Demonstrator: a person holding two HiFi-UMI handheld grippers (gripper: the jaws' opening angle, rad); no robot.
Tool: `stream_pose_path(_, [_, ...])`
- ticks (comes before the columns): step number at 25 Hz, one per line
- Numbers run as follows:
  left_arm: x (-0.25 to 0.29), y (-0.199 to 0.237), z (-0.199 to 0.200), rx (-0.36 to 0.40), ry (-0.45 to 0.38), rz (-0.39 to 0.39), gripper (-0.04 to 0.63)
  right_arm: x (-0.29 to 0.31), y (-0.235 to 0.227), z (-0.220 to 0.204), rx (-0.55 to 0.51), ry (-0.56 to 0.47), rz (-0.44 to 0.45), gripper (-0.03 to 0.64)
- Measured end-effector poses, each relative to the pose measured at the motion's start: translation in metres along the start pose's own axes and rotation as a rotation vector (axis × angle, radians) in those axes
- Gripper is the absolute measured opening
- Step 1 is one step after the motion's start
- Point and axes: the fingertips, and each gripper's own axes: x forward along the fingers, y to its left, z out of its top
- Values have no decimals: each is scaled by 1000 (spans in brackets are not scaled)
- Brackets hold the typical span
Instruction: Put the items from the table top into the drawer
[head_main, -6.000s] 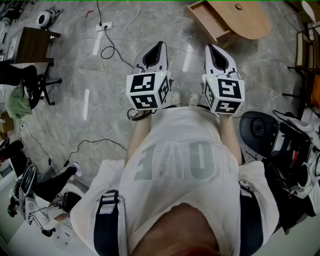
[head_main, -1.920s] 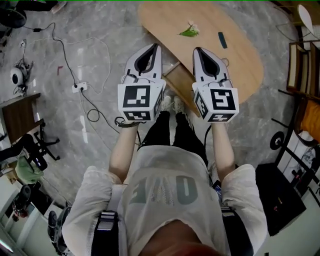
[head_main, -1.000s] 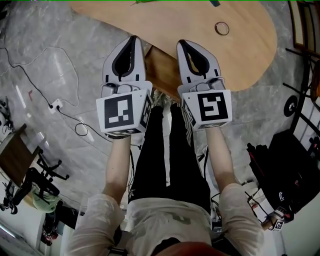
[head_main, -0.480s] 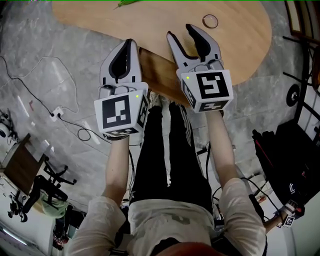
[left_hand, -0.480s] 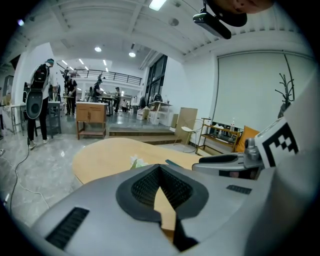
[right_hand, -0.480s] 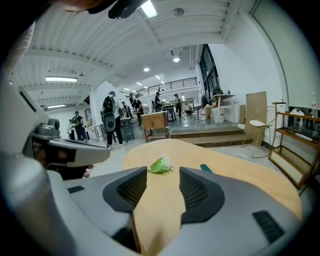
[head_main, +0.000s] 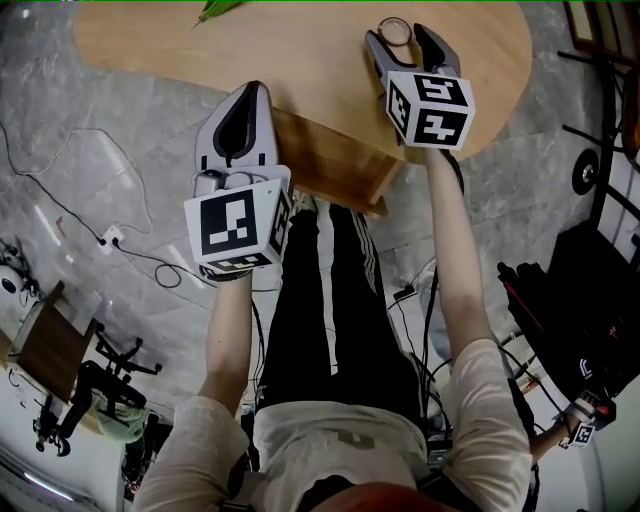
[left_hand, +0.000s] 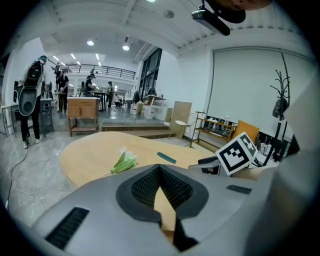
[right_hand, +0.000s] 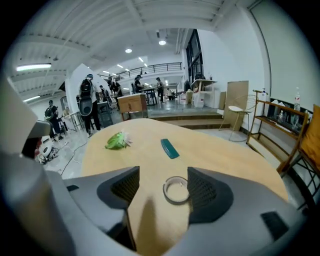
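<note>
A big bright hall with a white ceiling and strip lights lies behind a rounded wooden table (head_main: 300, 70) that stands on a grey stone floor (head_main: 120, 170) strewn with cables. On the tabletop a pale ring (right_hand: 176, 190), like a roll of tape, lies flat between the jaws of the right gripper (right_hand: 164, 172), hard by its right-hand pad (right_hand: 202, 192); whether the two touch cannot be told. That gripper's jaws stand wide apart and have just been opening, with nothing pinched. Seen from the head, the right gripper (head_main: 397, 40) reaches out over the table with the ring (head_main: 393, 30) framed between its tips and its marker cube (head_main: 430, 108) behind. Farther ahead of it lies a flat dark teal strip (right_hand: 170, 148), and to the front left of that a green leafy sprig (right_hand: 116, 141) with pale blossoms. The left gripper (head_main: 250, 90) hangs nearer the person, at the table's near edge, jaws pressed together at the tips and empty; from its own camera the left gripper (left_hand: 160, 167) looks toward the sprig (left_hand: 123, 162) and the strip (left_hand: 166, 158). Just to its right, under the tabletop, the wooden drawer (head_main: 330, 160) stands pulled out above the person's legs (head_main: 330, 320).
</note>
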Motion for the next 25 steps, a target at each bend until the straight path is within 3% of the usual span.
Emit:
stream_pose_path(7, [4,0,-9,8,29,-2,8,26,-24,-43,48,128,-23,291])
stream_pose_path(17, [4,2,-18,4,52,7,8,34,-29,-50,-3,170,-31,241])
stream_pose_path(21, [7,4,-19,2,51,14,8,34,-31,-44,-6,148,-38,239])
stream_pose_path(25, [13,2,-8,2,37,27,8,11,-27,-3,7,27,-35,238])
